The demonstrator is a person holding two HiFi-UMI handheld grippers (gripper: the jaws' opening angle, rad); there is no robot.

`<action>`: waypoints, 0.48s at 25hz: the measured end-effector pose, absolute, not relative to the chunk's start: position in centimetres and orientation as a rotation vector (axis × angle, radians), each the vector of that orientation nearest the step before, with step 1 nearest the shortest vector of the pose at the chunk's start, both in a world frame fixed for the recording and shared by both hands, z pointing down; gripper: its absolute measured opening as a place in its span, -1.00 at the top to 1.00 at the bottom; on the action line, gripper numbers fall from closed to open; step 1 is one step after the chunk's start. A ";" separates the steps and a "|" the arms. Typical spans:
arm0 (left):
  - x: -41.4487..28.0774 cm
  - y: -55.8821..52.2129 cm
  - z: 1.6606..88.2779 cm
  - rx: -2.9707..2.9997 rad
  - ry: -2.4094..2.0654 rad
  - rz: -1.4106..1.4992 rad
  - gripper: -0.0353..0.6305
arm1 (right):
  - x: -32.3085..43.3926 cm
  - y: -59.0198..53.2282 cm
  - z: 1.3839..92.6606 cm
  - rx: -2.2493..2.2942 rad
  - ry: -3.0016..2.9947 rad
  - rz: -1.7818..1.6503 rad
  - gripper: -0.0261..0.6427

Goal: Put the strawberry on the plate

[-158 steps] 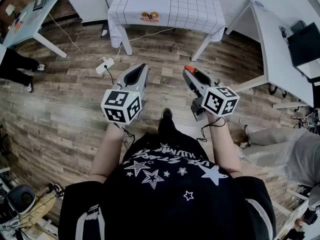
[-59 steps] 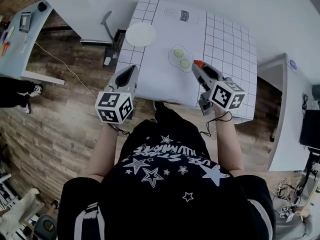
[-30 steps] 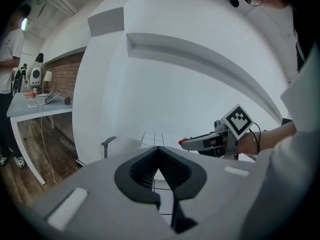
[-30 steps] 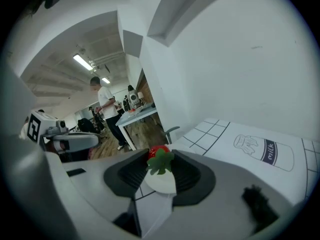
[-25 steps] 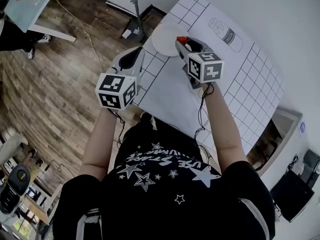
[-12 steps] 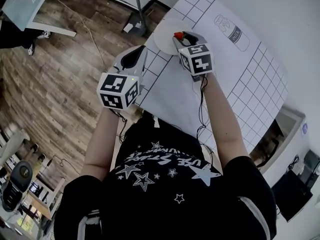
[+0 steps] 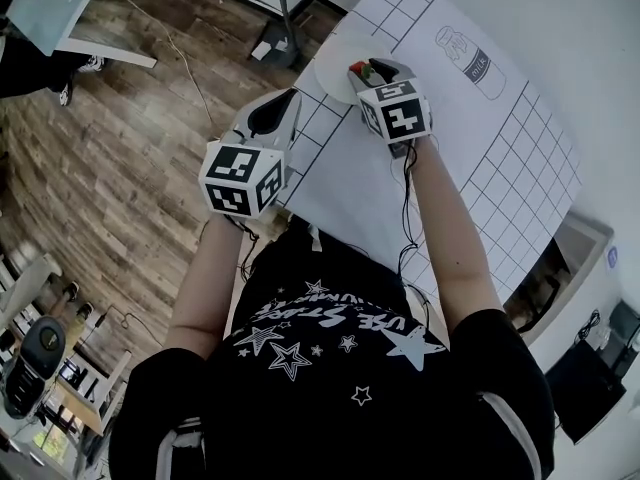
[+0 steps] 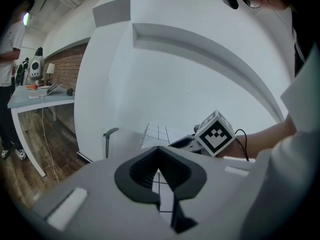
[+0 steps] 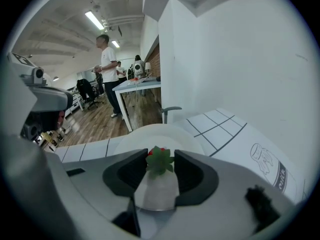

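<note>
- Head view: since a second ago, the right gripper (image 7: 362, 71) has shifted farther over the plate (image 7: 333, 70).
- Left gripper view: the left gripper (image 8: 159, 149) is closed and empty.
- Right gripper view: the jaws are opening, with the strawberry (image 9: 159, 160) between them over the plate.

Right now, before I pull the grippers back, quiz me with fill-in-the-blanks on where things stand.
1. The strawberry is between the jaws of the ____ gripper.
2. Under the strawberry lies a white ____.
3. The left gripper, jaws together, holds ____.
Missing words: right; plate; nothing.
Note: the right gripper has its jaws opening round the strawberry.
</note>
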State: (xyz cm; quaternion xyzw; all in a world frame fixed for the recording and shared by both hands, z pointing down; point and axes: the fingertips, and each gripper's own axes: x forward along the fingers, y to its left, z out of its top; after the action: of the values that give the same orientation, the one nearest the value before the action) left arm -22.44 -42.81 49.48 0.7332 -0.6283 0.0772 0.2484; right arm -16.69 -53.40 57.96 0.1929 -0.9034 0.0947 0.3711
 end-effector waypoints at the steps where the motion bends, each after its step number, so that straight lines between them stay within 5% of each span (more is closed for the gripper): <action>1: -22.4 -42.7 49.4 1.999 -1.714 0.208 0.87 | -16.6 -53.4 57.9 0.497 -2.312 0.238 0.44; 12: -22.9 -40.3 47.5 2.008 -1.750 0.174 0.87 | -15.8 -52.1 55.2 0.537 -2.313 0.216 0.44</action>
State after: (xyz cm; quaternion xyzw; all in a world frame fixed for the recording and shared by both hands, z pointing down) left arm -22.89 -40.32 47.46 0.7314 -0.6374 0.0633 0.2340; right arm -15.80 -52.12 55.22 0.2092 -0.9014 0.0840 0.3696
